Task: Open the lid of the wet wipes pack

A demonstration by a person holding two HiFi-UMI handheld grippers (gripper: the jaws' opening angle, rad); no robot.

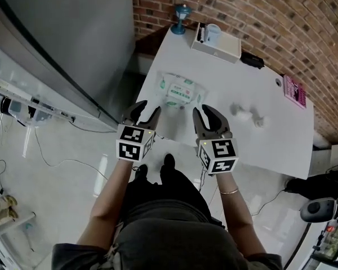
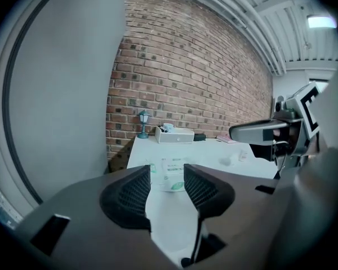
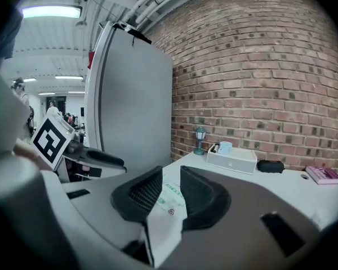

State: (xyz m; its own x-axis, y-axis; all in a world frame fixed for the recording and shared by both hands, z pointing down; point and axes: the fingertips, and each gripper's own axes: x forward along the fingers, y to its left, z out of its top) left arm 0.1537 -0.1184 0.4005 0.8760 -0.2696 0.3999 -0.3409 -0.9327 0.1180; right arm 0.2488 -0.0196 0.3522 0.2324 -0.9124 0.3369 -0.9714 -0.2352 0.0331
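The wet wipes pack [image 1: 180, 90], white with green print, lies flat on the white table [image 1: 270, 145] near its left front corner. My left gripper [image 1: 142, 112] hovers just short of the pack's near left corner, jaws open and empty. My right gripper [image 1: 209, 116] hangs beside the pack's near right side, also open with nothing between its fingers. In the left gripper view the pack [image 2: 172, 175] shows beyond the gap of the left gripper [image 2: 166, 187]. In the right gripper view the pack [image 3: 172, 196] lies past the right gripper [image 3: 170, 184].
At the table's back stand a small blue lamp [image 1: 181, 19], a white box holding a cup [image 1: 217, 43] and a black object [image 1: 252, 59]. A pink book [image 1: 294, 90] lies far right, crumpled white bits [image 1: 245, 114] mid-table. A tall grey cabinet [image 1: 73, 38] flanks the left.
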